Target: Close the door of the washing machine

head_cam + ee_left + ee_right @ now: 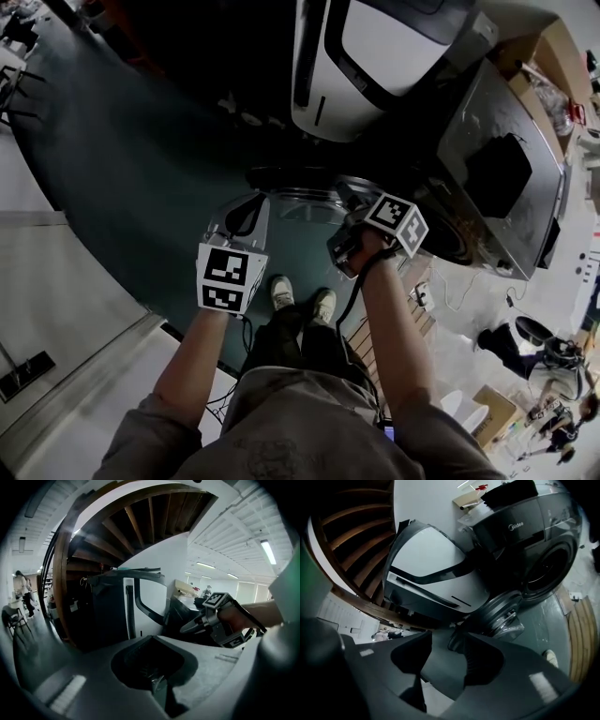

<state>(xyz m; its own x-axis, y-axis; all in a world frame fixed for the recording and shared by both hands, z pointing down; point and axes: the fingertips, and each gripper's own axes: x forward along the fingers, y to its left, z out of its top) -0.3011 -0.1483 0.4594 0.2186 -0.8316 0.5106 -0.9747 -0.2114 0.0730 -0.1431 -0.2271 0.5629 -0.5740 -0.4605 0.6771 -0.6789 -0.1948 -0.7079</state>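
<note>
The washing machine (534, 541), dark and front-loading, stands on a dull grey-green floor (141, 169) in a large open room, under a curving wooden staircase (351, 536). Just to its left in the right gripper view leans a white and dark appliance (426, 569). A black object (511, 173) lies on the washer's top, and a wooden board (579, 634) lies on the floor to the right.

The door (502, 615) is swung wide out from the front and stands upright on its hinge, left of the drum opening (546, 571) in the right gripper view. It is round, so no side is the longer. Its glass bowl bulges towards the lower right of that view.

Both bare forearms reach forward and down over the person's shoes (281, 292). The right gripper (446, 660) tilts down at the door with its jaws spread wide and only floor between them. The left gripper (246, 214) hangs to the left of the door's rim. Its fingers look drawn together, with nothing held.
</note>
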